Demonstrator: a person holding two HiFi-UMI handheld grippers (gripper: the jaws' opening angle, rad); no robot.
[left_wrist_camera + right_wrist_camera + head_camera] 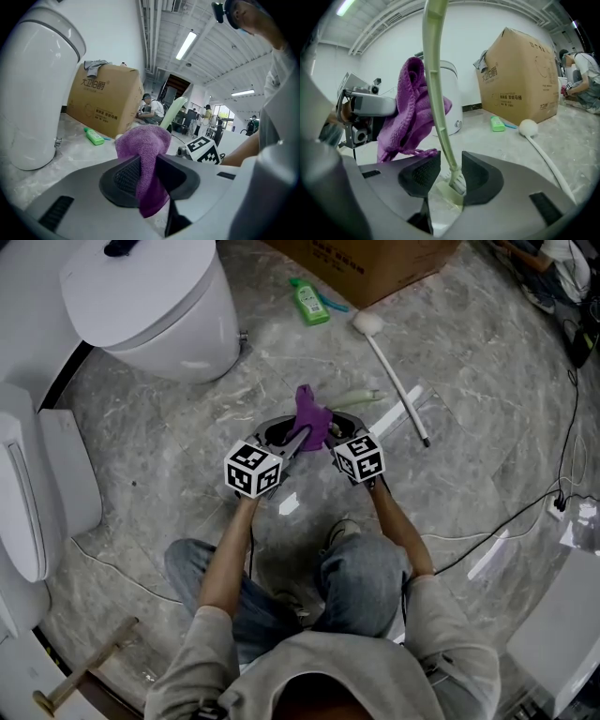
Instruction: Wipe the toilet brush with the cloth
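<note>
A purple cloth point(314, 418) hangs bunched between the pads of my left gripper point(292, 442), which is shut on it; the left gripper view shows the cloth point(143, 150) pinched in my left gripper point(149, 176). The pale green toilet brush point(438, 93) stands with its bristled head down between the jaws of my right gripper point(451, 176). A gap shows beside it at the left pad, so that gripper is open around it. The cloth point(410, 112) lies against the brush handle's left side. From above, the brush handle point(361, 397) pokes out to the right of my right gripper point(339, 432).
A white long-handled brush point(398, 381) lies on the marble floor, with a green bottle point(309, 302) and a cardboard box point(366, 263) behind it. A white toilet point(159, 306) stands at the upper left. A black cable point(525, 512) runs across the floor at right.
</note>
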